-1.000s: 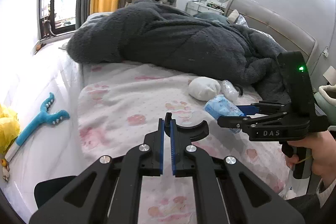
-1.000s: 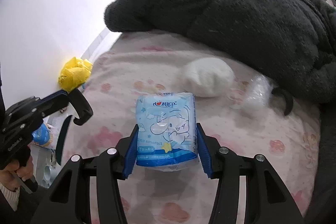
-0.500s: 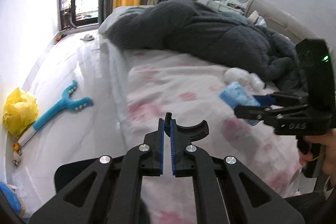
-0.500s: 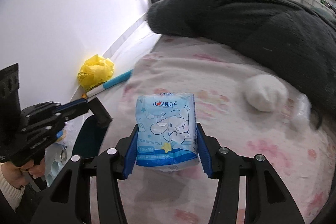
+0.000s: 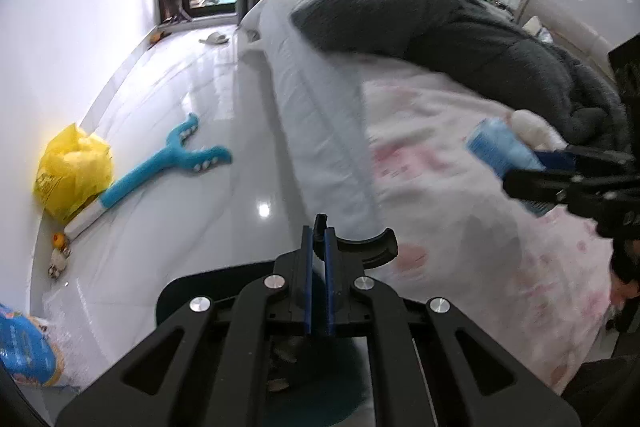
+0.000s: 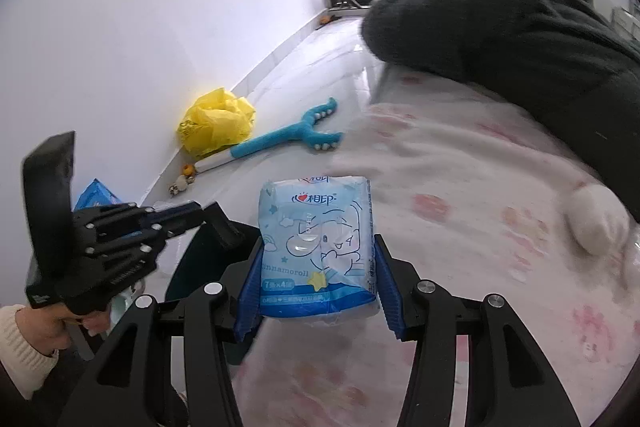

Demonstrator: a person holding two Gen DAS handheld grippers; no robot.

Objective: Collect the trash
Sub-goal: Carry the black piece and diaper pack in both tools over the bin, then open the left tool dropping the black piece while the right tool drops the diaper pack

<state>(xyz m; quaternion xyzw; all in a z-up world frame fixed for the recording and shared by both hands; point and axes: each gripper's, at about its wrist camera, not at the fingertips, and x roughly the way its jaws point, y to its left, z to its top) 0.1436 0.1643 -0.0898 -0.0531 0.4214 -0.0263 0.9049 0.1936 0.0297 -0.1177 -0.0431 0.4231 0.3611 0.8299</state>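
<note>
The blue tissue pack sits clamped between the right claw's blue pads, held above the edge of the pink-patterned bed. Its front reads "Cinnamoroll" and "7条×4"; the left wrist view shows only its side. The left claw is closed on nothing. Only that view shows what may be a dark bin beneath it. A yellow bag lies by the wall.

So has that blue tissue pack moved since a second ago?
Yes. The tissue pack, clamped in the right gripper, has swung away from the white wad on the bed toward the yellow bag.
</note>
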